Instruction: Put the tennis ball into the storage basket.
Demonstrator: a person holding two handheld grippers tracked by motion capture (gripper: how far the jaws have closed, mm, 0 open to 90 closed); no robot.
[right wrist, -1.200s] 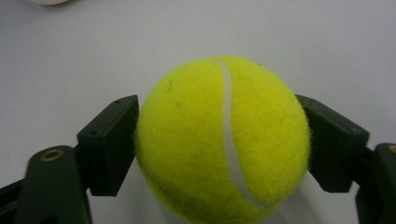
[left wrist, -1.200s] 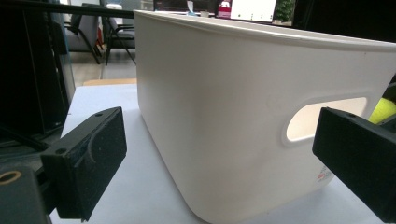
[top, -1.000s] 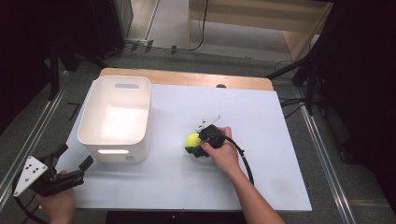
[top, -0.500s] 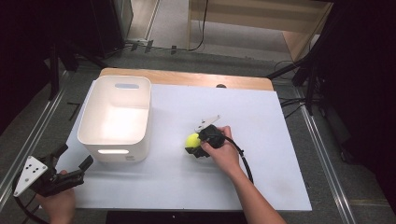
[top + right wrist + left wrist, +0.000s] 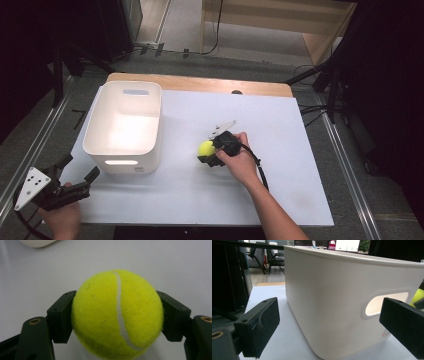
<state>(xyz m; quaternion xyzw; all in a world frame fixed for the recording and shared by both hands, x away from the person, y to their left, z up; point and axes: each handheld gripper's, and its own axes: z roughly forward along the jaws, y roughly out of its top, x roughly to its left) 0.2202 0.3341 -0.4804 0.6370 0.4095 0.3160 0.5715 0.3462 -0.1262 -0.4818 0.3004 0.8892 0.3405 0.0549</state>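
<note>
A white table (image 5: 280, 125) is carrying a white bin (image 5: 125, 125) at its left, the left gripper (image 5: 82, 181) is hovering with jaws spread just near of the bin's near wall, and the right gripper (image 5: 206, 154) is pinching a yellow tennis ball (image 5: 205, 148) at the table's middle, right of the bin
</note>
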